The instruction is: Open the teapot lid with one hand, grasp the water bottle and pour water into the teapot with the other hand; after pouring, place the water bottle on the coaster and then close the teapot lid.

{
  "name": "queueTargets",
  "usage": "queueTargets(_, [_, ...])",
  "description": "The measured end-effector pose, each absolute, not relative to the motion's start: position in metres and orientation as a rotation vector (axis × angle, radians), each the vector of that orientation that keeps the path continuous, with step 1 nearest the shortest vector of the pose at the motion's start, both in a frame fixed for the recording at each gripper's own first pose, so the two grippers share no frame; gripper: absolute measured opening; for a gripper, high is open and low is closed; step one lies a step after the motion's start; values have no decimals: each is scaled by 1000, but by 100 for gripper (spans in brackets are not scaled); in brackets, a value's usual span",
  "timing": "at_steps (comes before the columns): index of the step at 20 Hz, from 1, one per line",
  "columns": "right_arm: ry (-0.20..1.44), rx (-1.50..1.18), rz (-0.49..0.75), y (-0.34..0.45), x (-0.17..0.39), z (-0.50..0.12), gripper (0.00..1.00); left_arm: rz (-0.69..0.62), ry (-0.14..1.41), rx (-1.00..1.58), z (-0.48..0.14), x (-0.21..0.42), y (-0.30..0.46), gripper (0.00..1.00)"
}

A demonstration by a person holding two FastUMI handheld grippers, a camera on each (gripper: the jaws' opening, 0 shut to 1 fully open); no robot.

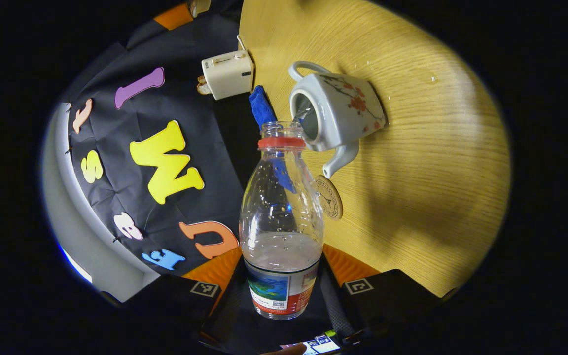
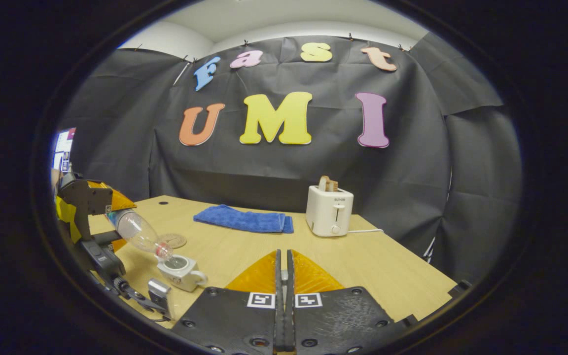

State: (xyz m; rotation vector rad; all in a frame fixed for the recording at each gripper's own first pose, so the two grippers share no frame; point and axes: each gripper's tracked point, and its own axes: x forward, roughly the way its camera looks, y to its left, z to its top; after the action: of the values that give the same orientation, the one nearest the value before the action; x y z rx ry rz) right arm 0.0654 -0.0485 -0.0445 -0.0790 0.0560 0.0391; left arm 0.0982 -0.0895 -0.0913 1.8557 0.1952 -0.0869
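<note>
Water bottle [image 1: 282, 231]: clear plastic, uncapped, part full; judged light, thin-walled and likely to give under a hard squeeze, with a smooth label band that could be slipping if held loosely

Hold point: the left gripper [image 1: 282, 296] is gripping the bottle at its labelled base end, one finger on each side; judged a sound place, well away from the open neck

Bottle position: it is lying straight ahead along the left gripper's fingers, tilted, mouth just at the teapot's open top; a thin stream appears to be running in

Teapot [image 1: 336, 116]: white glazed ceramic with a floral print, standing on the worktop [image 1: 437, 162]; judged heavy, rigid and breakable, so the bottle neck should not be knocking the rim

Teapot lid: I cannot tell where it is

Coaster [image 1: 329, 197]: round, lying flat on the worktop just beside the spout, near the bottle's shoulder

Right gripper [image 2: 284, 276]: fingers are standing closed together, or nearly so, with nothing seen between them; it is hovering above the worktop, well apart from the teapot

Surroundings: blue cloth [image 2: 242, 219] and toaster [image 2: 329, 211] are sitting at the far side, clear of the pour
</note>
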Motion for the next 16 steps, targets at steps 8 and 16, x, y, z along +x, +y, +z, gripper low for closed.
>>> queueTargets(8, [54, -74, 42, -49, 64, -43, 0, -59, 200, 1992, -78, 101, -94, 77])
queueTargets(16, [44, -73, 36, -52, 62, -38, 0, -30, 204, 2134, -67, 96, -102, 77])
